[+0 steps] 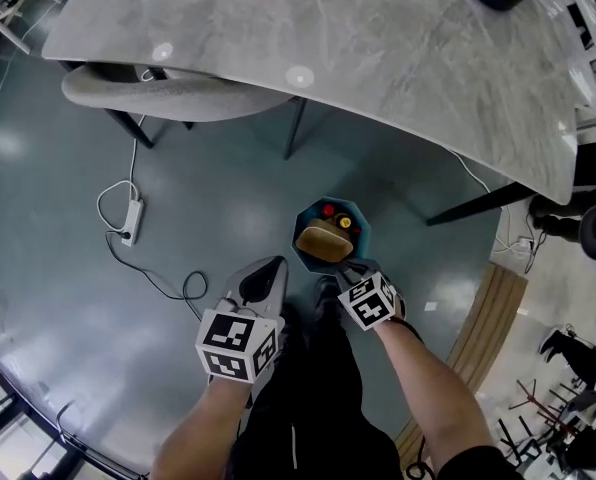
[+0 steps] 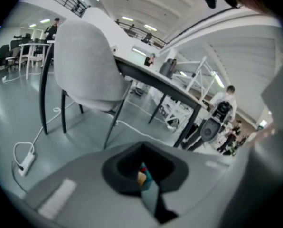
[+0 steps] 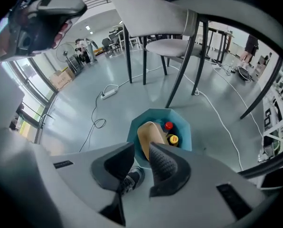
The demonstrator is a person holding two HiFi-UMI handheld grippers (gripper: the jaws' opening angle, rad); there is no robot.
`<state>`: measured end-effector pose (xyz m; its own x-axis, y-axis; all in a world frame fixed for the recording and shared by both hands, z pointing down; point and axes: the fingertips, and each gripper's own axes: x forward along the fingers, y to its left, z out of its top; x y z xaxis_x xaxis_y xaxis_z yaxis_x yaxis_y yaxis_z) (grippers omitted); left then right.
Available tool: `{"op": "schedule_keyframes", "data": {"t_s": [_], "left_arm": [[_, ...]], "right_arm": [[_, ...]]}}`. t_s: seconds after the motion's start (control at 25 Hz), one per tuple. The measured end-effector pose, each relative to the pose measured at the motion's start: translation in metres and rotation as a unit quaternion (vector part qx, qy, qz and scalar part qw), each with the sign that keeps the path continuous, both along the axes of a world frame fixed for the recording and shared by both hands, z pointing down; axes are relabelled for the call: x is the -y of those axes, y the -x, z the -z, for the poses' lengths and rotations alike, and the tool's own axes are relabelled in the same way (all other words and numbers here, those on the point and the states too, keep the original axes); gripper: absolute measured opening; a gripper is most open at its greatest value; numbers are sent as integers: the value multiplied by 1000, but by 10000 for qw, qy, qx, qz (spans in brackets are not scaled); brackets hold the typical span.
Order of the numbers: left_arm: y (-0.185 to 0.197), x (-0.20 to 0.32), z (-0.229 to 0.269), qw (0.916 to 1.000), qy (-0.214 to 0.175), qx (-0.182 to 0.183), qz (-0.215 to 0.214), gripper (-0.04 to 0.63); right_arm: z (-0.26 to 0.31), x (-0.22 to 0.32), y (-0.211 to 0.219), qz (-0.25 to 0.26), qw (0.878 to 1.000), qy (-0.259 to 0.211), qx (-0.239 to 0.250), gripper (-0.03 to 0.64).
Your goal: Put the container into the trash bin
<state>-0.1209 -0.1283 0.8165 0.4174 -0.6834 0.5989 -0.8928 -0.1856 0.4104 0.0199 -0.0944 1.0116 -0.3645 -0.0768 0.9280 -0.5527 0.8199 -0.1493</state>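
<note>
Resting in one teal bin [image 3: 180, 116]: one tan container [image 3: 150, 136], two bottles [image 3: 168, 126]; right tongs [image 3: 141, 151] apart, left tongs [image 1: 270, 269] together.

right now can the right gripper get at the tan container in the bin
Probably yes: the right gripper hangs right above the open trash bin, jaws apart and empty, and the container stands up inside with nothing over it.

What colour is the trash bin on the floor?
Teal trash bin, clearest in the right gripper view.

Grey marble table [image 1: 378, 48], grey padded chair [image 1: 158, 93], white power strip [image 1: 131, 220], glossy floor [image 1: 58, 298]
</note>
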Motion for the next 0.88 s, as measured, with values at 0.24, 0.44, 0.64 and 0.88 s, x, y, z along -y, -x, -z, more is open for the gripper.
{"op": "schedule_keyframes", "data": {"t_s": [0.24,0.44,0.64,0.88], "left_arm": [[2,-9,67,9998,-186,-81,78,5],[10,-28,135,9993,-337,-114,65,5],[25,-41,214,9979,-636,-75,96,5],[39,-54,290,9917,-1278,72,148,5]], "right_arm": [[93,-10,-9,-519,9974,-263,427,60],[195,-20,-3,-863,9920,-524,752,38],[308,-21,10,-1057,9821,-962,1224,18],[402,-28,17,-1060,9688,-1576,1591,5]]}}
